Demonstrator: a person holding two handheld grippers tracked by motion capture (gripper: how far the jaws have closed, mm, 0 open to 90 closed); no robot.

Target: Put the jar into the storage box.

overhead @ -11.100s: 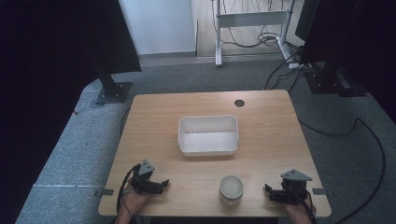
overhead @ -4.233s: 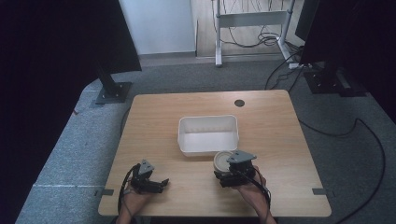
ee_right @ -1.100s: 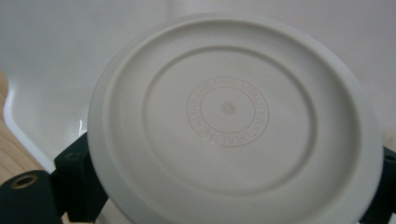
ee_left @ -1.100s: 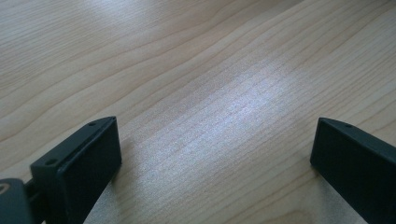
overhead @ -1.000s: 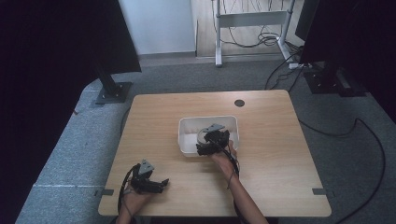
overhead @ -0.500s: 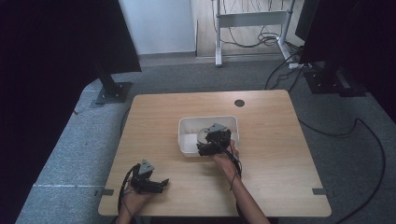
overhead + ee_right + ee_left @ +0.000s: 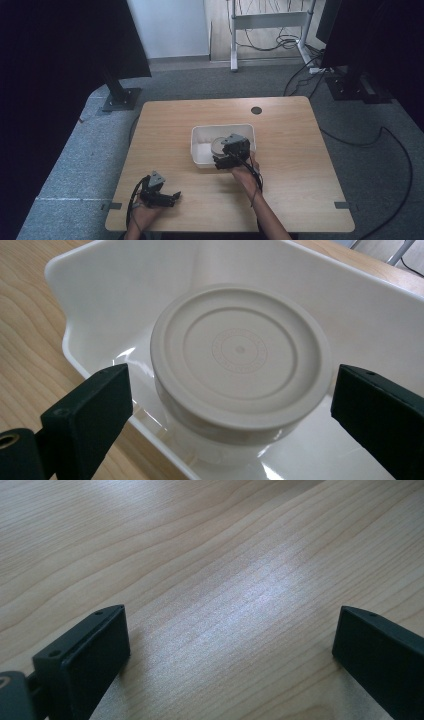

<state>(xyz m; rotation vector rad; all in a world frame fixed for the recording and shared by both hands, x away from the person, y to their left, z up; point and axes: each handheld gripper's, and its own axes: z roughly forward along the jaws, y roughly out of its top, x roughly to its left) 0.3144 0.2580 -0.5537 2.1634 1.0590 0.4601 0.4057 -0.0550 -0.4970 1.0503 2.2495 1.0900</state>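
Lettering on the round lid is the only writing here: a faint embossed ring of characters circles the centre of the beige lid, too small and soft to read. That lid tops a lidded tub (image 7: 240, 375), which stands upright inside the white bin (image 7: 350, 305), near its front wall; in the high view the tub (image 7: 218, 144) sits in the middle of the bin (image 7: 200, 150), which rests on the wooden table (image 7: 295, 165). The right gripper (image 7: 232, 410) hovers at the bin's near rim with its fingers (image 7: 87, 410) spread wide on either side of the tub, not touching it. The left gripper (image 7: 159, 192) lies low over bare table near the front left corner, well apart from the bin, its fingers (image 7: 85, 655) likewise spread with nothing between them.
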